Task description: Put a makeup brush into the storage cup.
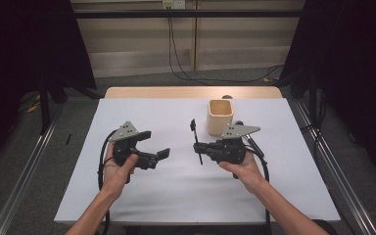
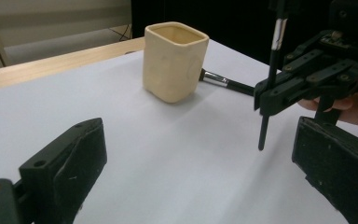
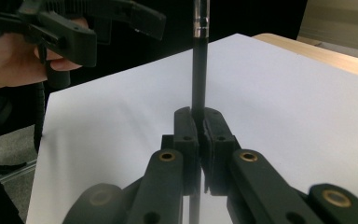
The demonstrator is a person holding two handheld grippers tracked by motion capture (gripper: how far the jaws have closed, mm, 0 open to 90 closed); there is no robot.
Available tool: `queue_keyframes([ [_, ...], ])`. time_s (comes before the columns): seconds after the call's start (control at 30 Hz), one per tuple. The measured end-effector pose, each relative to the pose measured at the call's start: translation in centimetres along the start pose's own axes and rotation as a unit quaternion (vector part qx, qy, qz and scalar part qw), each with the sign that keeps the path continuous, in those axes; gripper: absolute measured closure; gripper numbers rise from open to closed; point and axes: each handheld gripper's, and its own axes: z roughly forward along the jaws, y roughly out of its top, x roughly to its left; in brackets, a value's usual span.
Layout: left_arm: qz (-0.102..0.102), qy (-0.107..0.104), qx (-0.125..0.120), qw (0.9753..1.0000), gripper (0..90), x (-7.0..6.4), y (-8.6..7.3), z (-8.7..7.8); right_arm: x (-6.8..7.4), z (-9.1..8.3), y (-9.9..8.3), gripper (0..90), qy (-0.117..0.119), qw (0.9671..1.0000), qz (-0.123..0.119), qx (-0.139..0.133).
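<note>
The upright brush (image 3: 199,56) runs off the top edge; the cup (image 1: 220,116) hides the lying brush's (image 2: 223,83) tip

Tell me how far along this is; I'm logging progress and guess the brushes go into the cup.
Done: nothing is visibly in the cream cup. In hand: the right gripper is shut on one black brush, held upright above the white table. The left gripper is open. Left, if your guess holds: this brush, plus a second brush lying beside the cup.
</note>
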Motion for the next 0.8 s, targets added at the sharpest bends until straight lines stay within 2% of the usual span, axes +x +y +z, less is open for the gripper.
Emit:
queue_keyframes([
  [0.1, 0.01, 0.003, -0.006, 0.9999, 2.9, 0.1, -0.5, -0.8, 0.0, -0.1, 0.1, 86.2, -0.003, 1.0, 0.001, -0.004],
  [0.2, 0.024, 0.021, -0.011, 0.9995, 2.4, 0.2, -0.8, -1.5, 0.0, -0.3, 0.2, 86.2, -0.012, 0.9999, -0.003, -0.003],
  [0.37, 0.019, 0.048, -0.017, 0.9985, 2.3, 0.7, -1.5, -2.4, -0.3, -0.7, 0.2, 86.2, -0.027, 0.9996, 0.001, -0.001],
  [0.53, 0.002, 0.058, -0.032, 0.9978, 2.2, 1.0, -2.7, -3.2, -0.7, -1.2, 0.3, 86.2, -0.039, 0.9992, 0.0, -0.002],
  [0.6, 0.001, 0.062, -0.037, 0.9974, 2.8, 1.0, -3.1, -3.5, -0.9, -1.3, 0.4, 86.3, -0.043, 0.9991, 0.0, -0.002],
  [0.73, 0.002, 0.072, -0.075, 0.9946, 3.4, 1.2, -3.9, -4.3, -1.2, -1.5, 0.4, 86.2, -0.048, 0.9988, 0.001, 0.004],
  [0.77, 0.002, 0.076, -0.092, 0.9929, 3.9, 1.3, -4.1, -4.4, -1.2, -1.5, 0.4, 86.2, -0.05, 0.9987, 0.002, 0.006],
  [0.8, 0.003, 0.081, -0.098, 0.9919, 4.2, 1.5, -4.3, -4.6, -1.3, -1.6, 0.4, 86.2, -0.052, 0.9986, 0.002, 0.006],
])
